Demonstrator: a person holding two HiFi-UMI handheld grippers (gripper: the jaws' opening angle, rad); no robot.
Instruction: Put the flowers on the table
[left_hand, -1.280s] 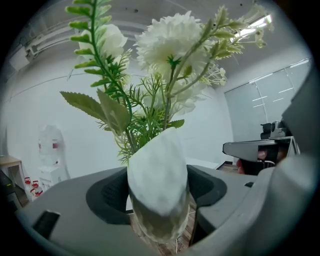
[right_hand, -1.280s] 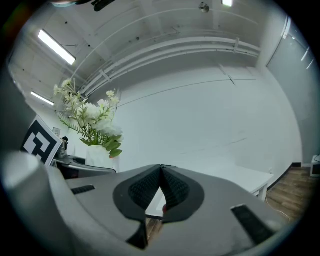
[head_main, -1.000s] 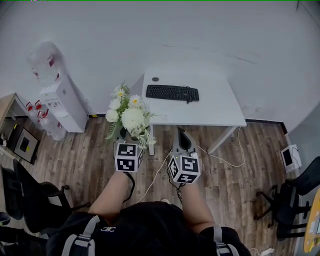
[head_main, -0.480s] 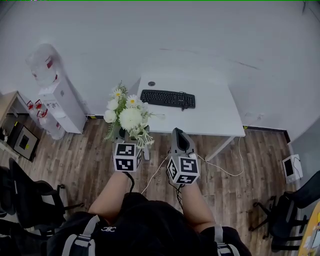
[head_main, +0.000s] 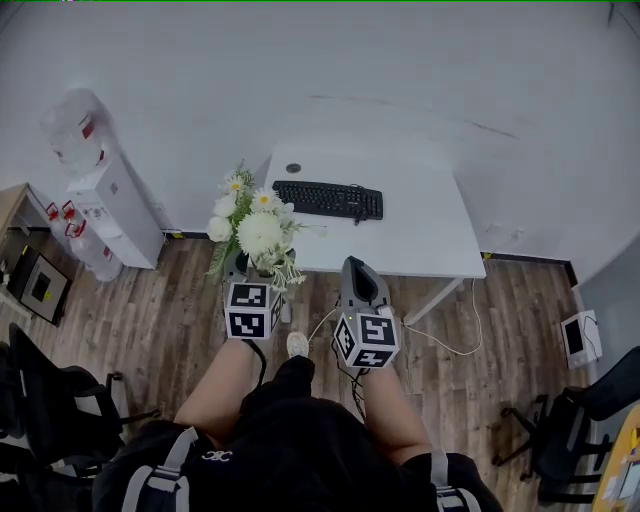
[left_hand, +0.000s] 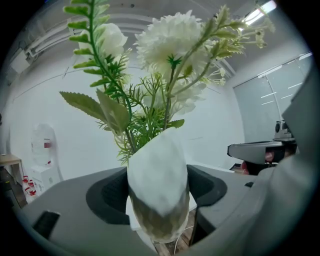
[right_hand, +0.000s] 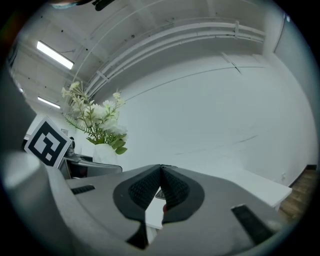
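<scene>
A bunch of white flowers (head_main: 256, 233) with green leaves stands in a white vase (left_hand: 159, 186). My left gripper (left_hand: 157, 197) is shut on the vase, a dark pad (left_hand: 107, 195) on each side. In the head view the bunch hangs over the floor at the left front corner of the white table (head_main: 420, 225), held by the left gripper (head_main: 254, 272). A black keyboard (head_main: 328, 200) lies on the table. My right gripper (head_main: 360, 275) is shut with nothing in it, just short of the table's front edge. In the right gripper view its jaws (right_hand: 161, 172) meet, and the flowers (right_hand: 95, 117) show to the left.
A white water dispenser (head_main: 105, 205) stands against the wall to the left. Black office chairs sit at the left (head_main: 50, 400) and right (head_main: 570, 430). White cables (head_main: 440, 335) trail over the wooden floor under the table. A small white device (head_main: 578, 338) lies at the right.
The table and keyboard have drawn nearer as the person steps forward; a shoe now shows below. Both grippers keep their pose, the flowers still in the left one.
</scene>
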